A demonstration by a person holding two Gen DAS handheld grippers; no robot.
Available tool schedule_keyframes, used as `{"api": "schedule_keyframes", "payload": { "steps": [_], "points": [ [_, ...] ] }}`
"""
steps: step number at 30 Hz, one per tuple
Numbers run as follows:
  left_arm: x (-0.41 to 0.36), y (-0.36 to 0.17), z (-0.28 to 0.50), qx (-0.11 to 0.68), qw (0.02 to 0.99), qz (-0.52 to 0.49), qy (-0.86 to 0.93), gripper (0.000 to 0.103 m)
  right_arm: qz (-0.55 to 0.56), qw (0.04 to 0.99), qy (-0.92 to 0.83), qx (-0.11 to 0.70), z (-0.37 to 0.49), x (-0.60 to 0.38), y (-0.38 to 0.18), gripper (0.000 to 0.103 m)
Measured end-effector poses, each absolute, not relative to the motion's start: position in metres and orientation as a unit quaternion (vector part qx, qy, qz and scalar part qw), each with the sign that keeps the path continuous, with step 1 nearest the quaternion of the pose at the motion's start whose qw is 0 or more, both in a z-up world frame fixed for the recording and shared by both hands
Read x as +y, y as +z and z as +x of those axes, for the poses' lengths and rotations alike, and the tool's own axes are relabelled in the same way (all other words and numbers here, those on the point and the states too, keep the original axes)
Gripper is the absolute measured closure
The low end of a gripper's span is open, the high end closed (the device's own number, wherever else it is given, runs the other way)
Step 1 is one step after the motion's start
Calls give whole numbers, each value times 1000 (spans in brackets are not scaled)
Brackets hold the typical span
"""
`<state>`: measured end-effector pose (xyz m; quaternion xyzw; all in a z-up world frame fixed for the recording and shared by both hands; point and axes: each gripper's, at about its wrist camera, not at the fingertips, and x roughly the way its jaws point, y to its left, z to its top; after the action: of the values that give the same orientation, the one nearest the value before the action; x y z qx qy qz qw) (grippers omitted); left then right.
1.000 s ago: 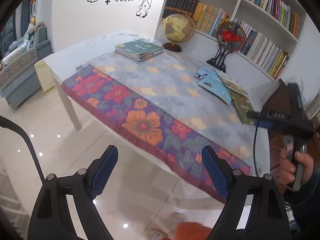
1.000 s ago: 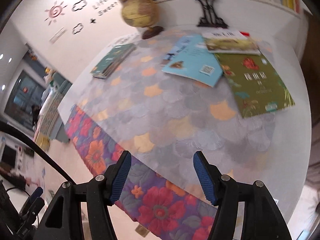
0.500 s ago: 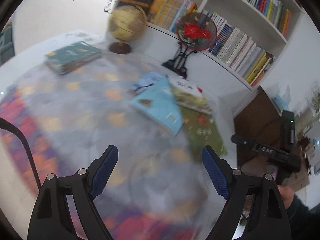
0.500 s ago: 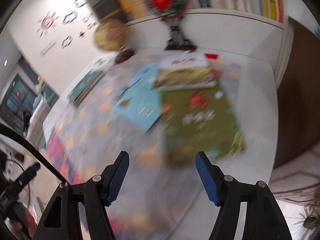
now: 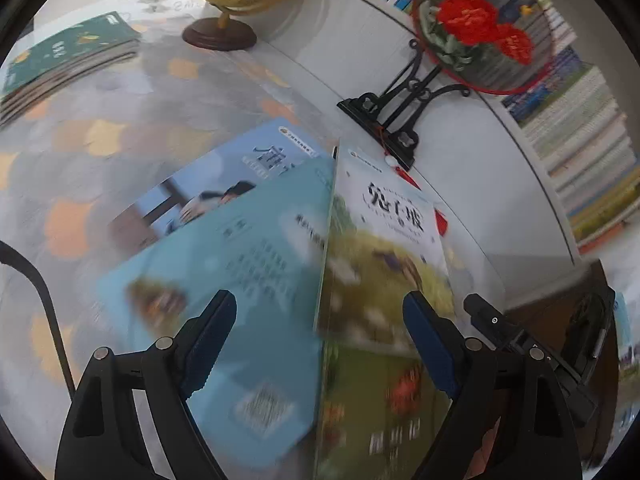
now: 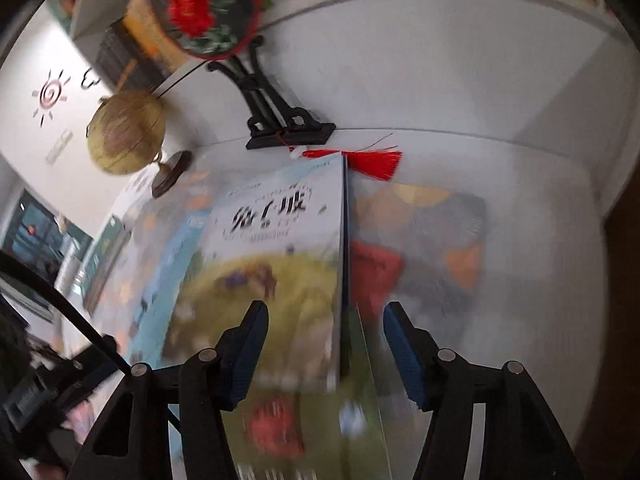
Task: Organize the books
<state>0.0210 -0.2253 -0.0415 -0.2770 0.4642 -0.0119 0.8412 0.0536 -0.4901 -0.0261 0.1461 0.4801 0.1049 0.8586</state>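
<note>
Both hand-held grippers now hang over loose books, which a second ago lay far across tabletop (image 5: 92, 128) — pickup looks next. Four loose books overlapping near fan stand: pale-blue book (image 5: 224, 280), white-topped book (image 6: 280, 248), two partly hidden. One green stack (image 5: 64, 56) far left. Left hand-held gripper (image 5: 320, 344) released, empty; right hand-held gripper (image 6: 325, 354) closing, nothing gripped yet.

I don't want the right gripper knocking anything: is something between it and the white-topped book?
Nothing visible does. The right gripper hovers directly over the white-topped book, its jaws closing with nothing pinched; the fan stand and globe sit farther back.
</note>
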Motion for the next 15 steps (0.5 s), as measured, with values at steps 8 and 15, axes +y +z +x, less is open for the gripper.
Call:
{"api": "schedule_keyframes", "payload": {
  "steps": [8, 15],
  "points": [
    [-240, -66, 60, 489, 820, -295, -39, 19, 104, 838, 132, 520, 95, -470, -44, 44],
    [-252, -60, 51, 488, 825, -277, -67, 18, 73, 827, 156, 535, 97, -446, -43, 41]
  ]
}}
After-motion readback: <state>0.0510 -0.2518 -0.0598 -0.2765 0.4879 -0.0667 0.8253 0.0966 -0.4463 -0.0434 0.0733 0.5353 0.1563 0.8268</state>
